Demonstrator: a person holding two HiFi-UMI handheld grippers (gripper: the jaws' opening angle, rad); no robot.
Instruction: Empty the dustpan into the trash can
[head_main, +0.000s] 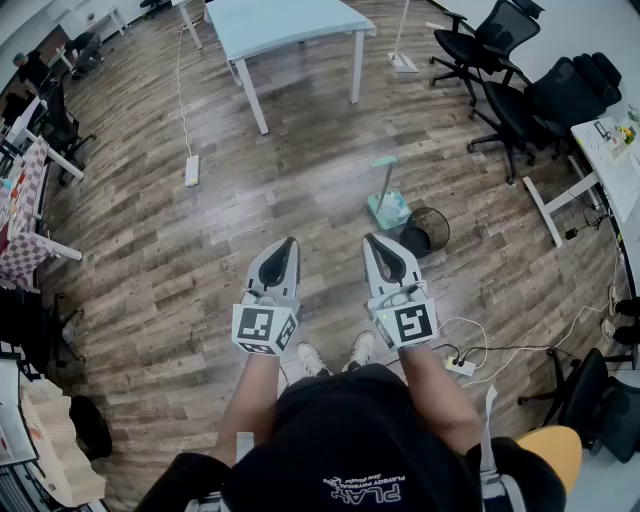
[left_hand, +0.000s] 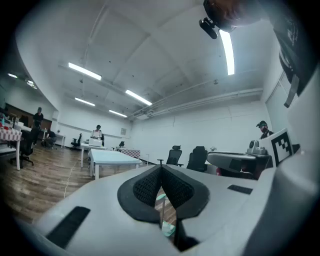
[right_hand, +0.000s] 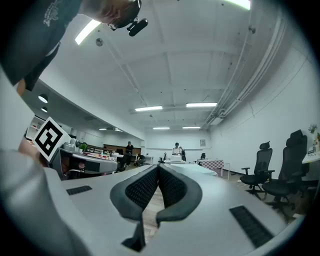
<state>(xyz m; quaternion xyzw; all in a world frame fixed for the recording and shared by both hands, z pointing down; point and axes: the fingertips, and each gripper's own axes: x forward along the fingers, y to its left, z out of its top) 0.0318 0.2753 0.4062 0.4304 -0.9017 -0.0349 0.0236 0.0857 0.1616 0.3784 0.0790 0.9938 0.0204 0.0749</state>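
A teal dustpan (head_main: 389, 208) with an upright long handle stands on the wood floor, right beside a black mesh trash can (head_main: 429, 230). Both are ahead of me and a little to the right. My left gripper (head_main: 290, 243) and right gripper (head_main: 369, 240) are held side by side at waist height, pointing forward, well short of the dustpan. Each is shut with nothing between its jaws. In the left gripper view the shut gripper (left_hand: 161, 170) leaves a slit through which the dustpan (left_hand: 168, 229) shows. The right gripper (right_hand: 158, 167) points at the far room; neither object shows there.
A light blue table (head_main: 290, 25) stands far ahead. Black office chairs (head_main: 520, 90) sit at the upper right beside a white desk (head_main: 605, 150). One power strip (head_main: 192, 170) lies at the left, another with cables (head_main: 462, 366) at my right. My shoes (head_main: 308, 355) are below.
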